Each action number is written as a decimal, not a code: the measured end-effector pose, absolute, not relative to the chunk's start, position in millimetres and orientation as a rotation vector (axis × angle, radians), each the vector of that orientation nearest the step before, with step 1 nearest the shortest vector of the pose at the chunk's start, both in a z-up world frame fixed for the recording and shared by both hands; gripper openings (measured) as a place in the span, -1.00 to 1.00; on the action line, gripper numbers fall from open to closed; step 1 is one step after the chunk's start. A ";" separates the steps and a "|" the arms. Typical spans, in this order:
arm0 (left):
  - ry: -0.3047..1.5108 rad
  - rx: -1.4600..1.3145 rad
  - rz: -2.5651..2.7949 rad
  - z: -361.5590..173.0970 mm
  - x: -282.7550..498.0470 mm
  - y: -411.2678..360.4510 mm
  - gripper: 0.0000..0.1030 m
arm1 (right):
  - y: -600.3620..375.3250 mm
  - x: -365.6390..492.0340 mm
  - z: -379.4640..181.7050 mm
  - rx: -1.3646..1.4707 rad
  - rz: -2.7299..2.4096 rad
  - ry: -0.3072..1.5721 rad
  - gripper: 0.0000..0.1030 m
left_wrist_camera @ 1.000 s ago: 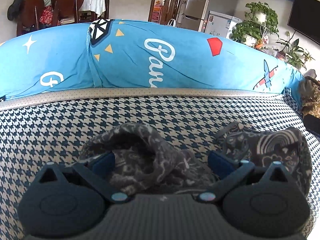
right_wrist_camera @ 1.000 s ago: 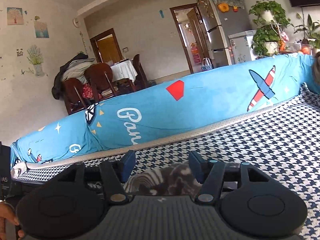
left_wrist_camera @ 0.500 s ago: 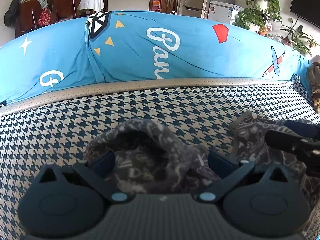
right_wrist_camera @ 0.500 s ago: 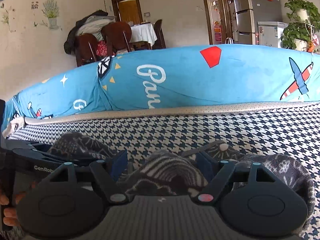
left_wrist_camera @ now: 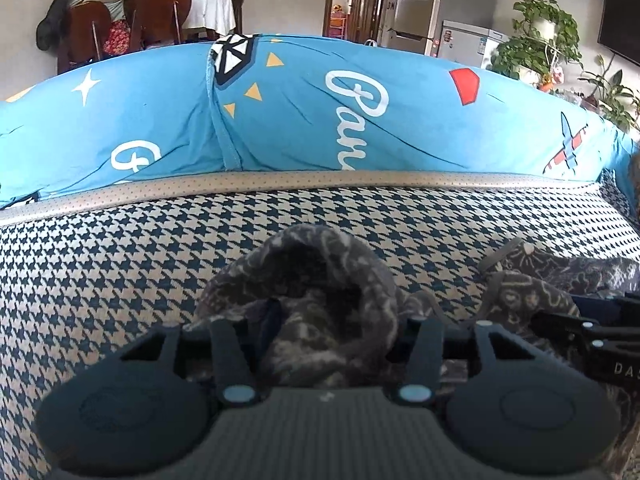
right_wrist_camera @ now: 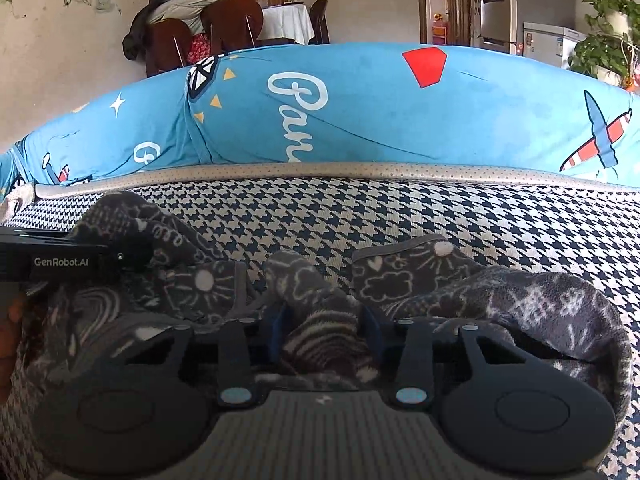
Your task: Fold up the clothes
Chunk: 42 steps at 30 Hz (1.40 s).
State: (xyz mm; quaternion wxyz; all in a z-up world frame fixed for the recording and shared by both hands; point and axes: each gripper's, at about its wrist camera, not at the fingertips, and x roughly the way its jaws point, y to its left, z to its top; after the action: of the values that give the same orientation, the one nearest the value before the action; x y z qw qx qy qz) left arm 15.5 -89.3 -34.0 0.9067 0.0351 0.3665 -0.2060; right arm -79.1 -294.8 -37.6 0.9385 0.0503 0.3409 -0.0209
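Observation:
A dark grey fleece garment (left_wrist_camera: 320,280) with white doodle print lies bunched on the houndstooth sofa seat (left_wrist_camera: 120,264). My left gripper (left_wrist_camera: 328,328) is shut on a raised fold of it. My right gripper (right_wrist_camera: 324,328) is shut on another fold of the same garment (right_wrist_camera: 400,280). In the right wrist view the left gripper body (right_wrist_camera: 60,264) shows at the left edge. In the left wrist view the right gripper body (left_wrist_camera: 600,332) shows at the right edge.
A blue printed cushion (left_wrist_camera: 320,112) runs along the back of the seat, behind a beige piped edge (left_wrist_camera: 320,182). Beyond it stand chairs and a table (left_wrist_camera: 160,16), a fridge (left_wrist_camera: 432,8) and potted plants (left_wrist_camera: 540,40).
Both grippers have closed from open onto folds of the garment. The right gripper came down to the cloth beside the left one.

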 end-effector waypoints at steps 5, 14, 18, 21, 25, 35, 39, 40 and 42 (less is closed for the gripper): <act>0.714 0.054 -0.294 -24.9 16.2 -70.5 -0.20 | -293.6 -87.7 -24.8 0.109 -0.028 0.600 -0.47; 0.674 0.054 -0.011 -14.4 23.0 -13.1 -0.20 | -292.6 -96.5 -2.9 0.187 0.011 0.456 -0.50; 0.723 0.018 0.117 -19.3 29.0 25.4 -0.13 | -292.5 -99.6 1.7 0.208 0.029 0.439 -0.50; 0.758 -0.039 0.165 -22.2 30.3 52.9 0.05 | -293.1 -101.9 3.7 0.225 0.046 0.437 -0.50; 0.742 -0.102 0.116 -15.8 24.4 69.1 0.45 | -291.4 -106.6 5.5 0.230 0.077 0.431 -0.50; 0.621 -0.222 -0.026 18.1 17.2 61.6 1.00 | -290.9 -116.7 8.9 0.233 0.121 0.418 -0.50; 0.641 -0.209 -0.233 15.1 18.7 32.6 1.00 | -288.5 -121.8 11.8 0.222 0.149 0.407 -0.50; 0.647 -0.201 -0.286 13.2 18.1 23.2 1.00 | -287.8 -123.6 12.6 0.220 0.156 0.405 -0.50; 0.657 -0.188 -0.390 8.9 16.2 3.6 1.00 | -286.6 -127.2 14.1 0.214 0.169 0.399 -0.50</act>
State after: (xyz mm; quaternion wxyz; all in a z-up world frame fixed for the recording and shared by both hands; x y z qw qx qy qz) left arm 16.2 3.6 8.9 0.9235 -0.0918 0.3202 -0.1902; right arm -127.2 -286.6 14.1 0.9709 0.1059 0.1976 0.0837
